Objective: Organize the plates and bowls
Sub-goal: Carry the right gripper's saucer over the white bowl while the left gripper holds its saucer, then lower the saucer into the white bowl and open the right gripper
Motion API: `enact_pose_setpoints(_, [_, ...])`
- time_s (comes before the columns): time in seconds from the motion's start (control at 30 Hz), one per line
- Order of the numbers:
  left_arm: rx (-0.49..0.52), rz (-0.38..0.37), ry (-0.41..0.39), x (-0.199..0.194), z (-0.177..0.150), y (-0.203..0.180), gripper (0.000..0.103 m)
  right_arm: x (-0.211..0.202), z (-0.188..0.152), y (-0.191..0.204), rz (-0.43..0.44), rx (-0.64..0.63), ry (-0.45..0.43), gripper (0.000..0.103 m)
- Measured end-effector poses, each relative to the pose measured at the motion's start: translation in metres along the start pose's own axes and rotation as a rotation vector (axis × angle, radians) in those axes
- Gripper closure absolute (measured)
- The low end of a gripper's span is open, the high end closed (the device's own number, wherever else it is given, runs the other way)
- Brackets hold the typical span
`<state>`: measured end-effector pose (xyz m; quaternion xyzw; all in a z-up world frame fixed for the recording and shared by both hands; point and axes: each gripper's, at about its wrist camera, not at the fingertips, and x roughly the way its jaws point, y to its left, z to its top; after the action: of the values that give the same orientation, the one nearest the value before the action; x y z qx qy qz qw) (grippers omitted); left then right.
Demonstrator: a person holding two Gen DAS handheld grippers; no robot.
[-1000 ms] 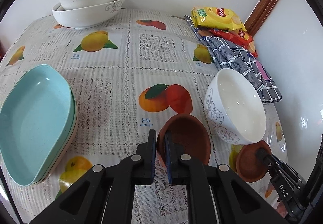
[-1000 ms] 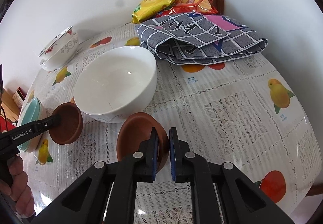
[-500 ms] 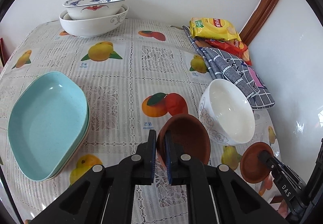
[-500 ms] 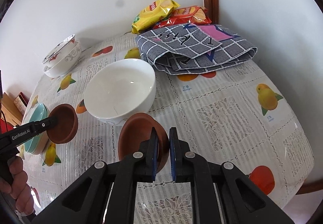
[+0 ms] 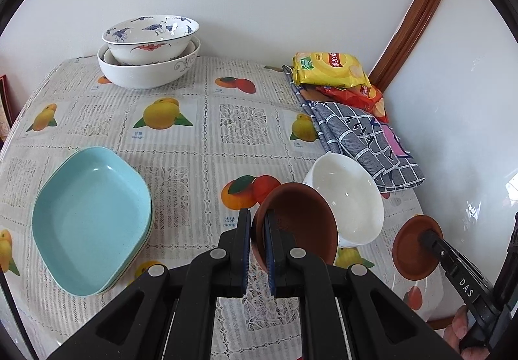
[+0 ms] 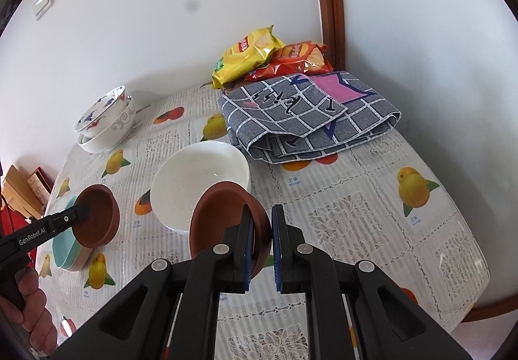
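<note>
Brown bowls: 2 small ones, 1 per gripper, both held off the table w/ nothing under them.

Left gripper [image 5: 257,245]: jaws pinched on near rim of brown bowl L [image 5: 299,224]. Bowl tilts, opening toward camera. In right view same bowl [image 6: 97,215] sits in front of the teal plates [image 6: 64,249], left hand [image 6: 30,311] at frame edge.

Right gripper [image 6: 260,246]: jaws pinched on rim of brown bowl R [image 6: 223,217], tilted, inside facing left. In left view it [image 5: 412,249] appears at far right, past table edge, gripper tip on its rim.

White bowl [image 5: 348,198]: upright on tablecloth [image 5: 200,146], between the 2 brown bowls, just beside folded grey cloth [image 5: 362,139]. Both brown bowls overlap it in view; contact can't be told.

Teal plates [image 5: 90,217]: stack of approx 2–3, left side of table.

Back-left corner: patterned bowl [image 5: 150,37] nested in large white bowl [image 5: 145,68], next to wall.

Back-right corner: yellow chip bag [image 5: 327,68] on red bag [image 5: 356,97], both partly on the grey cloth.
</note>
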<state>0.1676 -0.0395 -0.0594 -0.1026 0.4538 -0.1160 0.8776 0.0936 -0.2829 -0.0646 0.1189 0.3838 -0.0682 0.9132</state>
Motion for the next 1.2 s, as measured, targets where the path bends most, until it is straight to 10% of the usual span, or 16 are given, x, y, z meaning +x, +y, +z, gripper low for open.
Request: enact_pose_setpoints(1.2, [-0.033,0.026,0.048,0.045,0.024,0.026,0.094,0.092,0.028,0.052,0.026,-0.096,0.1,0.093])
